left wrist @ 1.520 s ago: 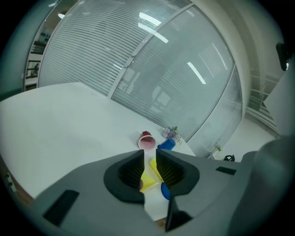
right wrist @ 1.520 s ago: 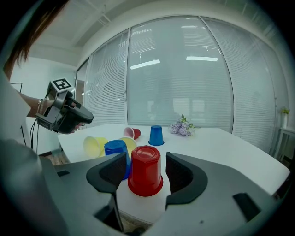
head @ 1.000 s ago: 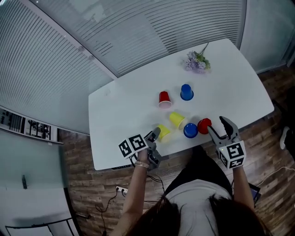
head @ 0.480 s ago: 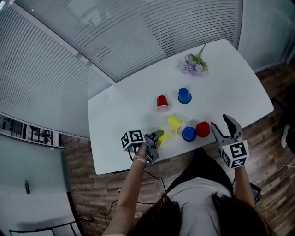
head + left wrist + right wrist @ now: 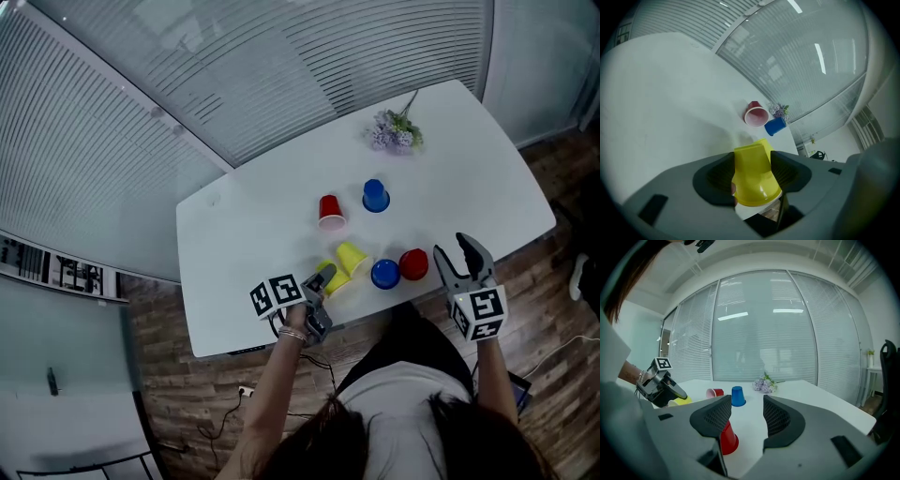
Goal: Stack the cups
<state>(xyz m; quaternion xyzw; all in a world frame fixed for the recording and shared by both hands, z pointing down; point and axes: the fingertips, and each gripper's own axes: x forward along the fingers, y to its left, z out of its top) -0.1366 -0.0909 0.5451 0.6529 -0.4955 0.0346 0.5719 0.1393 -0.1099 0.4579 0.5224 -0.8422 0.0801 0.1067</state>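
Head view, progress: no stack is showing yet. Six cups are sitting singly on the table [image 5: 234, 244], so I judge the task to be just starting.
Head view, far cups: a red cup [image 5: 330, 211] is lying on its side, and a blue cup [image 5: 375, 195] is standing upside down to its right, both near the flowers [image 5: 394, 133].
Head view, near cups: a second yellow cup [image 5: 352, 256], a near blue cup [image 5: 385, 274] and a near red cup [image 5: 413, 264] are sitting in a row by the near edge.
Head view, hard to see: the left gripper [image 5: 323, 275] is covering most of the held yellow cup [image 5: 331, 280]. Whether it is touching the second yellow cup is not clear.
Left gripper view, tool: the jaws have just been closing and are pinching the held yellow cup [image 5: 753, 180] by its sides, wide end nearest the camera.
Left gripper view, hidden: the second yellow cup is peeking out just behind it, and the near blue and near red cups are lying out of frame.
Right gripper view, tool: the right gripper [image 5: 746, 404] is holding its jaws spread after narrowing a little, with nothing between them.
Right gripper view, hidden: the near red cup [image 5: 727, 439] is standing just beyond and is partly covered by the left jaw.
Left to do: all six cups are waiting to be nested.
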